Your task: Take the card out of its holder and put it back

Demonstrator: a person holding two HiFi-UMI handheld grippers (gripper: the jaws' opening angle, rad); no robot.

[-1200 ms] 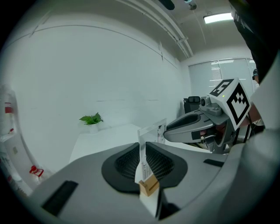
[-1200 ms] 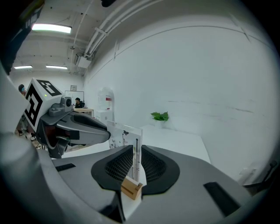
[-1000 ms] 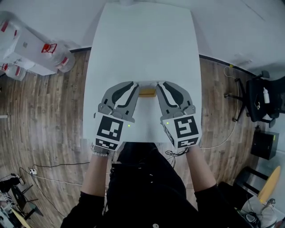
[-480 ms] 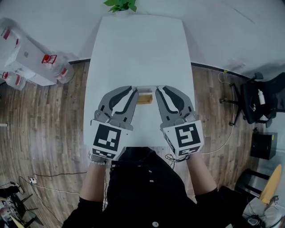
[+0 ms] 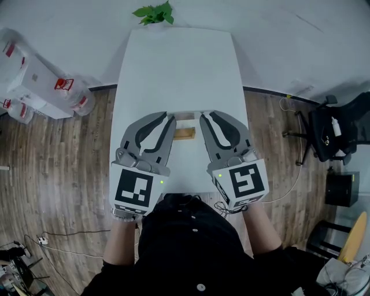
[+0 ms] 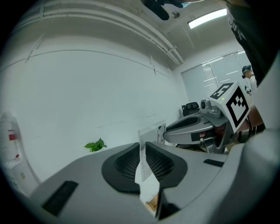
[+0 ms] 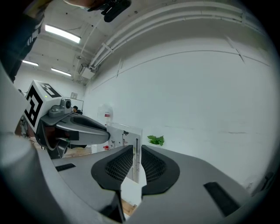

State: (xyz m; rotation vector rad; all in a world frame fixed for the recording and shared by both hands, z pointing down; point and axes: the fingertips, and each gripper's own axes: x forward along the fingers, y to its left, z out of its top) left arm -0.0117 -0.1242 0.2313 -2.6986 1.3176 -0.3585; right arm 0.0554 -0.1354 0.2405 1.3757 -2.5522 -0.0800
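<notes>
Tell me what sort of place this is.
Probably an office or lab workroom: a long white table, a black office chair off to the side on wood-look flooring, a potted plant at the table's far end, and ceiling strip lights.

Print on the card is too small to read.

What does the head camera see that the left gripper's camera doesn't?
Only the head view shows the wooden floor, the black chair and the white table from above. Only the left gripper view shows the ceiling light and, close up, the left gripper pinching the card. Both show the plant, the right gripper and at least a bit of the wooden holder.
</notes>
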